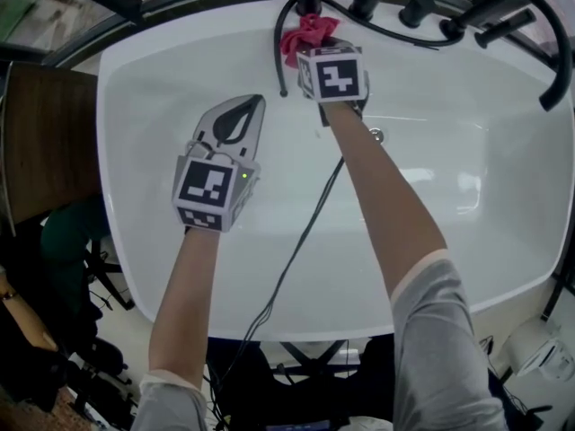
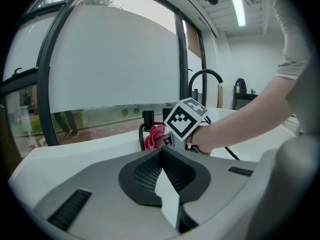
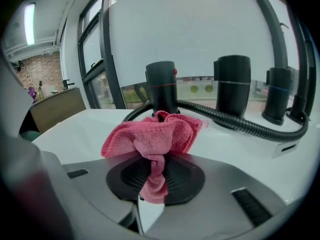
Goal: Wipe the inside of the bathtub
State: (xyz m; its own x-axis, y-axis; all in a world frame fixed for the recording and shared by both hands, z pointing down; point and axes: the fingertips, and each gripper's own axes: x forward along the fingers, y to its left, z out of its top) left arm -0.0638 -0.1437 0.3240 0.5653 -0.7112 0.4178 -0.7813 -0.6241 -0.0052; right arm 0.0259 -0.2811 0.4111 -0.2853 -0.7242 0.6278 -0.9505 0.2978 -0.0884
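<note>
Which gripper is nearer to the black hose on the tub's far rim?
Right. The right gripper, shut on the pink cloth, is up at the rim just beside the hose. The left gripper, shut and empty, hangs over the bathtub basin, farther back.

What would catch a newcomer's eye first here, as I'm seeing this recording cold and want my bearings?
The pink cloth, bunched and pinched in the shut right gripper, stands out at the far rim of the white bathtub, just in front of the black tap fittings and their ribbed hose. Nearer the person, the left gripper is shut on nothing, above the tub's bare inside.
</note>
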